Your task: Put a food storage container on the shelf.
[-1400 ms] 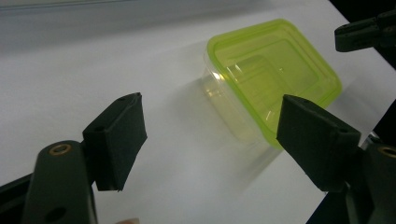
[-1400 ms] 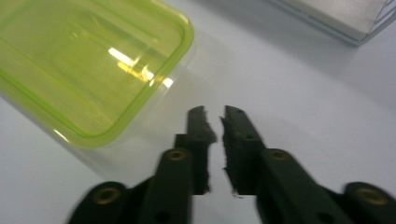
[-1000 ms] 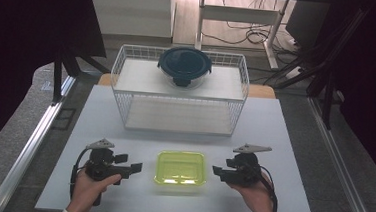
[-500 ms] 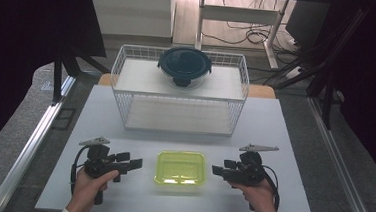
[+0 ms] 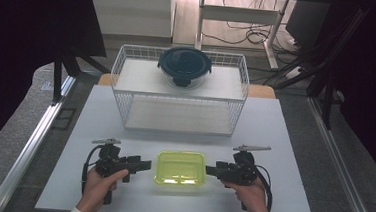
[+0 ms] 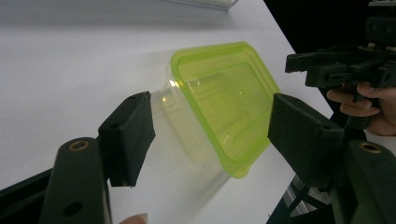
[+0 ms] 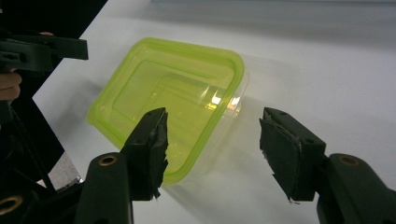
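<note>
**Both grippers lining up on the green-lidded tub**

While the container sits low centre of the high view, left gripper and right gripper flank it, jaws parted, just been closing, nothing pinched. Next, I'd guess: squeeze both ends evenly.

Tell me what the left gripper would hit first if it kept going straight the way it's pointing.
Most likely the clear rectangular plastic container with the yellow-green lid. The left gripper points straight at its short end, jaws open with a gap before it. They have just been closing, nothing between them.
</note>
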Demonstrator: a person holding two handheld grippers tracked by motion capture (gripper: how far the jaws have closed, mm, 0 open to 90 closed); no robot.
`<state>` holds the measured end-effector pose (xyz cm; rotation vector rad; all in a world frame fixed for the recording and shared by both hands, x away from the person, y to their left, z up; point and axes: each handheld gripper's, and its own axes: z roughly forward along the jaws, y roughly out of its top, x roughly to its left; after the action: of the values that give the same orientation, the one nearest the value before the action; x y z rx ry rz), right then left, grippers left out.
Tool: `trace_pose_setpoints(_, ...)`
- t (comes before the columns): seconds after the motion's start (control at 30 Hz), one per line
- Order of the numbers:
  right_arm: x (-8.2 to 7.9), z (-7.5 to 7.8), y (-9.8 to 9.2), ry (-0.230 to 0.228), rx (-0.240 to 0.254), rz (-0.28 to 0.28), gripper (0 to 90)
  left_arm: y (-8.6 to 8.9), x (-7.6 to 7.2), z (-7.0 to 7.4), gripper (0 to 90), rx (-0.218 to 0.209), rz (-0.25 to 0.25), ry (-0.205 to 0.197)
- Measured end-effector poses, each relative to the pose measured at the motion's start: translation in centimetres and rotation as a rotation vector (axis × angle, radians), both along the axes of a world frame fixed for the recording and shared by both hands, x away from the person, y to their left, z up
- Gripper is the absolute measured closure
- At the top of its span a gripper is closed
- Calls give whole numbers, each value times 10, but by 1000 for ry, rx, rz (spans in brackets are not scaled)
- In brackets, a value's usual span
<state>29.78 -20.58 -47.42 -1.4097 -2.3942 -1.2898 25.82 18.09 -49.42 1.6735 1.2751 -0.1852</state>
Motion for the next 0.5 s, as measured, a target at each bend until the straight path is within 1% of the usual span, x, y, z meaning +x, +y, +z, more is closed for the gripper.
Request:
trace_pose_setpoints(0.07, 1, -2, 2, 12, 2, 3, 407, -2, 2, -3, 306, 4, 2, 11)
trace_pose_setpoints(0.13, 1, -4, 4, 12, -6, 3, 408, -3, 5, -6, 304, 6, 1, 22)
trace_pose_setpoints(0.17, 2, -5, 5, 15, 1, -1, 409, -3, 7, -7, 302, 2, 5, 30)
trace_pose_setpoints(0.23, 3, -7, 6, 20, 6, -1, 410, -4, 10, -10, 298, -21, 1, 43)
trace_pose_setpoints(0.3, 5, -10, 7, 30, 10, -2, 410, -4, 13, -12, 300, -26, -1, 49)
trace_pose_setpoints(0.37, 6, -14, 8, 48, 25, -2, 411, -6, 15, -15, 303, -30, -2, 60)
trace_pose_setpoints(0.43, 7, -17, 9, 64, 35, -2, 413, -7, 16, -18, 308, -43, -5, 73)
trace_pose_setpoints(0.5, 8, -20, 10, 73, 33, -5, 419, -8, 17, -22, 315, -52, -13, 86)
